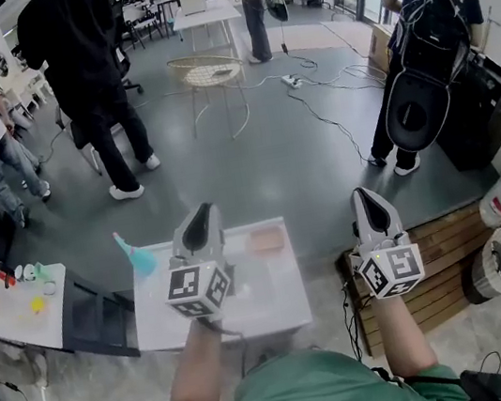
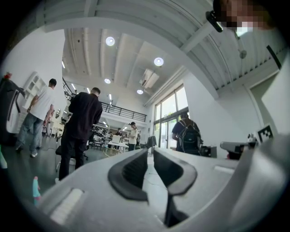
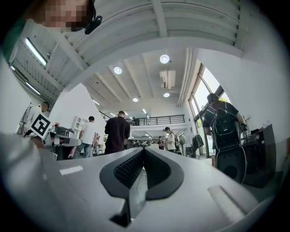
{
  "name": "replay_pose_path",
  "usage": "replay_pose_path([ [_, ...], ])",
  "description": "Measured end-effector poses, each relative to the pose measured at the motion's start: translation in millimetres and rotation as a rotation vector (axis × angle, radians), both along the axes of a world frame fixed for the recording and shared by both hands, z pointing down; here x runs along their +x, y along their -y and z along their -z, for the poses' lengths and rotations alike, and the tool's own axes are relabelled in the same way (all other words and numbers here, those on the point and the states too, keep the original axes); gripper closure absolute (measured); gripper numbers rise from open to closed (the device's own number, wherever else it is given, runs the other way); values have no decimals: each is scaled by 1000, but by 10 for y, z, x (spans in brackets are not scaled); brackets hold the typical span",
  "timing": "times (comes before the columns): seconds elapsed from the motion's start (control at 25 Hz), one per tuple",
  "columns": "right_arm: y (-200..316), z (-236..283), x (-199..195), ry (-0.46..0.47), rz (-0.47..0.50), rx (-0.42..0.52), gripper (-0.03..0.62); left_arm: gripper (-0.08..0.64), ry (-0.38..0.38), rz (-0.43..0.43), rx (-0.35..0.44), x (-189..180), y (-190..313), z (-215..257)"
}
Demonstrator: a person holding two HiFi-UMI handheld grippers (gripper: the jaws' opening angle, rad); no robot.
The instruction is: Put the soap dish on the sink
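Looking at both gripper views, neither one has anything in it. The left gripper (image 2: 150, 152) has its jaws pinched to a sliver of a gap, and the right gripper (image 3: 143, 152) has its jaws fully together. Both are aimed out at the room, not down.

From the head view, the soap dish (image 1: 265, 240) is the small pinkish tray on the white top (image 1: 250, 314). It's at about 3 o'clock from the left gripper (image 1: 201, 214) and 9 o'clock from the right gripper (image 1: 367, 196), with neither touching it. I honestly can't tell if that white top is the sink.

My guess is the pick hasn't started. Next, one gripper needs to tip down, open up and come in over the dish's rim.
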State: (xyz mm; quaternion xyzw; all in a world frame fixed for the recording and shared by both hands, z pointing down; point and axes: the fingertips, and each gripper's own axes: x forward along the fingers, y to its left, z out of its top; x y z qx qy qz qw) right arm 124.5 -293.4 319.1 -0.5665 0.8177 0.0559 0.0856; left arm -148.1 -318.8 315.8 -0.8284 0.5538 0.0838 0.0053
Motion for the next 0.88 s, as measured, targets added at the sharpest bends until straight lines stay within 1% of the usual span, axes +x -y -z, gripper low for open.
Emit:
replay_pose_path([
  [0.2,27,16,21,-7,2,10,601,518,3,-3,-6,19,43,5],
  [0.44,41,-4,41,-4,2,0,601,518,14,-3,-7,55,75,2],
  [0.88,115,-25,13,-8,8,-8,601,518,8,-10,-16,44,156,-38],
])
